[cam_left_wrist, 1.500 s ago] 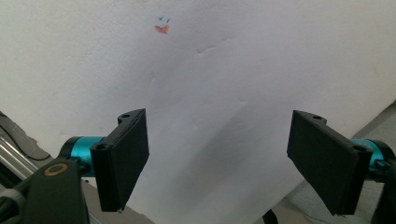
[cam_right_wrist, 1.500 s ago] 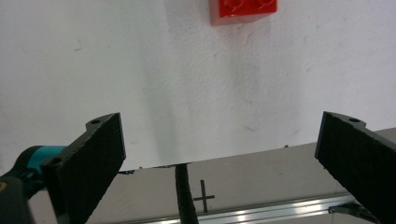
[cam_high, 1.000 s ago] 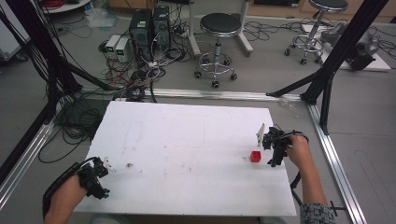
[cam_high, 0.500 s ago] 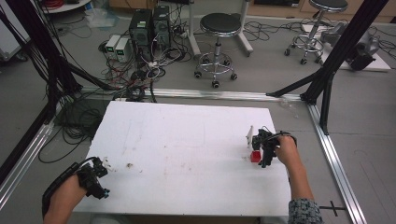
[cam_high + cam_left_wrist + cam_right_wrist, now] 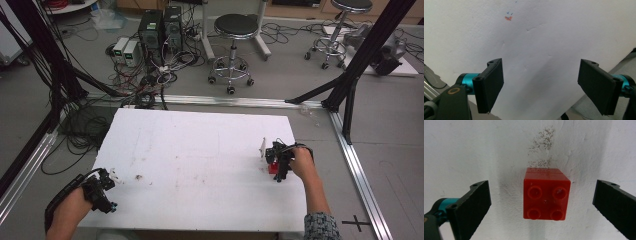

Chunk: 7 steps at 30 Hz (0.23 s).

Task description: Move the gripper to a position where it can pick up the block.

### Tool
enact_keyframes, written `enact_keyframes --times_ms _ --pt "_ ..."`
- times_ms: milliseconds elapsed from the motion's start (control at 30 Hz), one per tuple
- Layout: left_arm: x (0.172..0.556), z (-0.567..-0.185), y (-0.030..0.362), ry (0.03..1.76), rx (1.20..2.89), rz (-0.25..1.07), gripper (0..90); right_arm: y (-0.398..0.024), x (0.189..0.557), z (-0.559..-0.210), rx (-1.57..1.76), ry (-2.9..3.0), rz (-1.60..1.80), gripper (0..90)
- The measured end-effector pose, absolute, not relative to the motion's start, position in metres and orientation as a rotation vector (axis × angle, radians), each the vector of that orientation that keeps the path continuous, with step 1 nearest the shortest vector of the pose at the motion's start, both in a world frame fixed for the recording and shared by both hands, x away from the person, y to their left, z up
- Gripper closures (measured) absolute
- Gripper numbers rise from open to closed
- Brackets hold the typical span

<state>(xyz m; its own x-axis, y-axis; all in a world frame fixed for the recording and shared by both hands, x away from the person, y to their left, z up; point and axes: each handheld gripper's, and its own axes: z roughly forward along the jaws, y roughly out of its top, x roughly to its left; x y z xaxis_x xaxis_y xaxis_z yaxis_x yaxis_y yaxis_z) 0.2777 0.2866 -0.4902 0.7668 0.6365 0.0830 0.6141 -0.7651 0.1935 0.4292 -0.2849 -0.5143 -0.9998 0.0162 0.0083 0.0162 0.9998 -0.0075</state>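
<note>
Right fingers: the two black pads (image 5: 471, 205) are spread wide, one on each side of a red block (image 5: 546, 195) and clear of it — bare table shows in both gaps
Left fingers: these pads (image 5: 490, 83) are also spread wide, with nothing between them but white surface
Red block: a square toy brick with four round studs, standing on the white table (image 5: 200, 145) near its right edge; in the high view it shows as a small red spot (image 5: 273, 169) just under the right gripper
Right gripper: (image 5: 278, 161) held from behind by the person's right hand (image 5: 301, 162), hanging directly over the block, jaws pointing down at the table
Left gripper: (image 5: 100, 189) at the near left corner of the table, well apart from the block, held by the left hand (image 5: 67, 212)
Table marks: a patch of dark speckles (image 5: 542, 143) just beyond the block in the right gripper view; a small orange and blue scribble (image 5: 509, 17) ahead of the left jaws
White tab: a small upright white piece (image 5: 262, 147) just beside the right gripper — what it is cannot be told
Surroundings: two stools (image 5: 235, 30), computer boxes (image 5: 160, 27) and tangled cables (image 5: 145, 85) on the floor beyond the table
</note>
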Motion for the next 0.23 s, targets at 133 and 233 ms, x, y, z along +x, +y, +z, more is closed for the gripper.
enact_keyframes --times_ms 133,233 --pt "0.2777 -0.4903 0.2864 1.002 2.804 0.215 21.1 -0.2844 0.4294 -0.5147 -0.023 -3.13 0.026 0.9" --pt "0.2777 -0.4903 0.2865 1.0 2.802 0.214 21.1 -0.2845 0.4291 -0.5142 -0.026 -3.133 0.014 0.9"
